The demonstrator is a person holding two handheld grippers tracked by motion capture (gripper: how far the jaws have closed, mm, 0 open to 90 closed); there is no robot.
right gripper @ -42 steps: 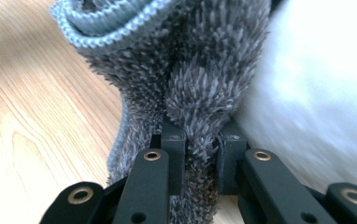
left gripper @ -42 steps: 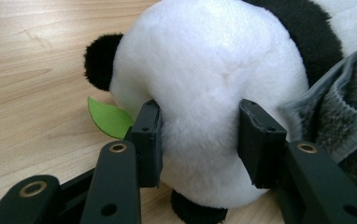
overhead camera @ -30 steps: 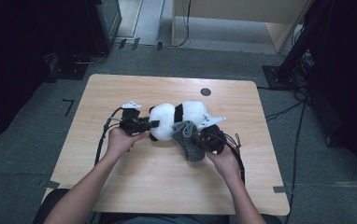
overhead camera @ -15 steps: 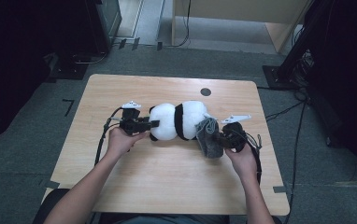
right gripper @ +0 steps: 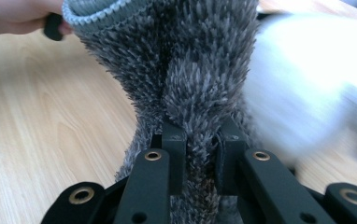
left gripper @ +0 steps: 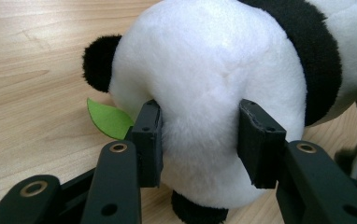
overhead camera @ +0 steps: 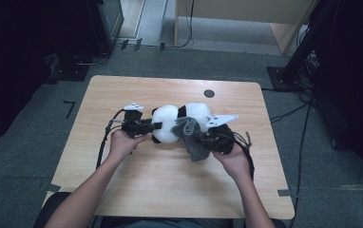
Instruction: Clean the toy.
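Panda plush, white with black ears and a black band, lies mid-table; a green leaf sits beneath it. Left gripper, held level, clamps the plush's white body. Right gripper, pointing toward the plush, pinches a shaggy grey cloth draped against the plush.

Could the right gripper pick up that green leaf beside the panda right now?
Probably not. The right gripper is shut on the grey fuzzy cloth, and the green leaf lies tucked beneath the panda, beside the left gripper.
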